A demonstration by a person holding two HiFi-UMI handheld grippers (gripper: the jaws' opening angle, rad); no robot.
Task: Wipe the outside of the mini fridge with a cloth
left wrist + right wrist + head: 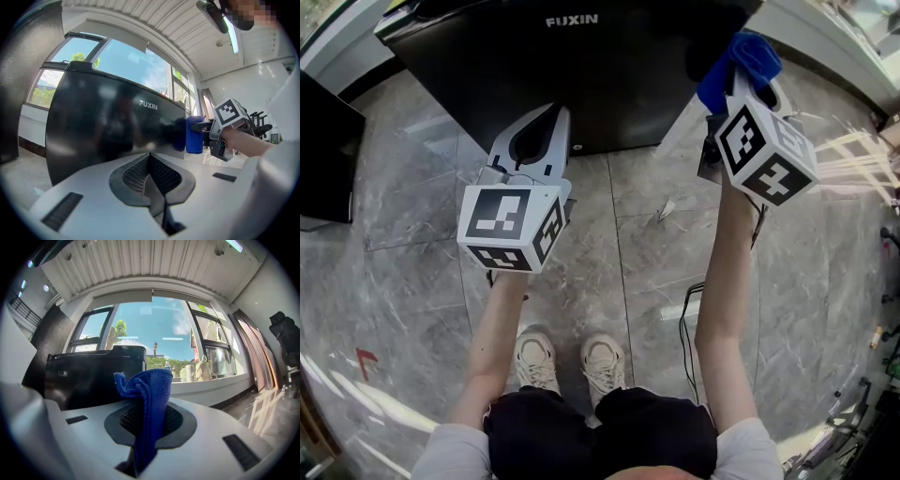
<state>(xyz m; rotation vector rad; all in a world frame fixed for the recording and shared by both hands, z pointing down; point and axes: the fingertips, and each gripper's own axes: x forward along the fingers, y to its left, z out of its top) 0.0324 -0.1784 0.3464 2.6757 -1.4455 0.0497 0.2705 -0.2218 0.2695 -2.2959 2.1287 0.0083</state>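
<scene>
The black mini fridge point(581, 75) with a FUXIN badge stands on the floor ahead of me. My right gripper point(739, 82) is shut on a bunched blue cloth point(742, 56), held at the fridge's right front corner; whether it touches, I cannot tell. In the right gripper view the cloth point(149, 404) sticks up from between the jaws, with the fridge point(93, 373) to the left. My left gripper point(549, 116) hangs low before the fridge door, jaws together, nothing in them. The left gripper view shows the door point(108, 126) and the cloth point(193, 135) at its right edge.
The floor is grey marble tile. A dark flat object point(323, 150) lies at the left. A cable point(689, 323) runs on the floor near my right foot point(605, 361). A windowsill with bags and bottles point(199, 371) lies behind the fridge, and an office chair point(286, 338) stands at right.
</scene>
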